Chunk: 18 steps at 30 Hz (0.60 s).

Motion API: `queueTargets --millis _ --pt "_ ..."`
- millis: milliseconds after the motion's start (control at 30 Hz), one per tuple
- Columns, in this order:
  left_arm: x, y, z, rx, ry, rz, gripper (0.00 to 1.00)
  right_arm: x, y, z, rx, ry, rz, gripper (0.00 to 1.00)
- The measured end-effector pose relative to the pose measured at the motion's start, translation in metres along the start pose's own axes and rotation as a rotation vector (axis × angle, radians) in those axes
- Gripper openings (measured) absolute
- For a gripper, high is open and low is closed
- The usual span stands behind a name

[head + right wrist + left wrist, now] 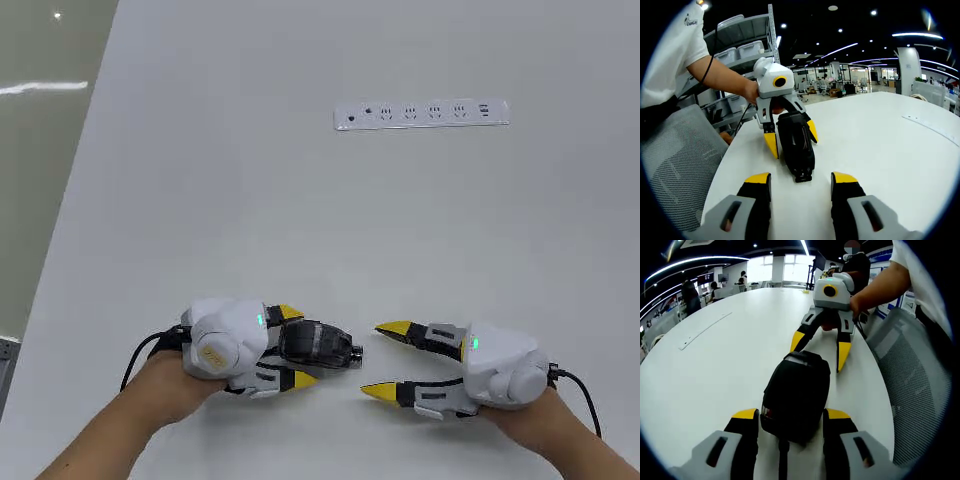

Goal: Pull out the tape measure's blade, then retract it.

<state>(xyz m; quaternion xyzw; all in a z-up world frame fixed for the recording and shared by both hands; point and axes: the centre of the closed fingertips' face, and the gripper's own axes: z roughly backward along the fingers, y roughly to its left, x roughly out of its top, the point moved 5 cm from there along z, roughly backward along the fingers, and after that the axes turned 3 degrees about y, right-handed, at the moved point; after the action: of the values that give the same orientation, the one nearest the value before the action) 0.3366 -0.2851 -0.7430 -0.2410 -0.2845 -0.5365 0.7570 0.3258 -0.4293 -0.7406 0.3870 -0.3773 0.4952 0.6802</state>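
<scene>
left gripper (pixel 298 346) low on white table (pixel 300 220), jaws clamped on black tape measure (pixel 318 343), case flat, long axis pointing at right gripper (pixel 379 360), that one facing back, jaws wide apart, empty, tips near case nose, power strip (pixel 421 113) well beyond

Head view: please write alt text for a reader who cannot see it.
The left gripper clamps a black tape measure on a white table, and the open right gripper faces it without touching. A white power strip lies farther back.
</scene>
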Motion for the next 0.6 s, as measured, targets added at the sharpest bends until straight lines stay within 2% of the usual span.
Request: queueTargets --millis 133,267,600 --pt "0.0008 -0.0006 -0.0009 -0.006 -0.005 0.007 0.48 0.0008 0.0006 -0.0005 0.004 -0.001 0.002 0.46" --pt "0.0023 -0.0007 -0.0013 -0.008 -0.01 0.003 0.41 0.0005 0.0002 -0.0004 0.003 0.0 -0.001 0.46" --pt "0.0029 0.0005 -0.0024 -0.002 -0.003 0.002 0.38 -0.0008 -0.0002 -0.0006 0.001 0.001 -0.005 0.45"
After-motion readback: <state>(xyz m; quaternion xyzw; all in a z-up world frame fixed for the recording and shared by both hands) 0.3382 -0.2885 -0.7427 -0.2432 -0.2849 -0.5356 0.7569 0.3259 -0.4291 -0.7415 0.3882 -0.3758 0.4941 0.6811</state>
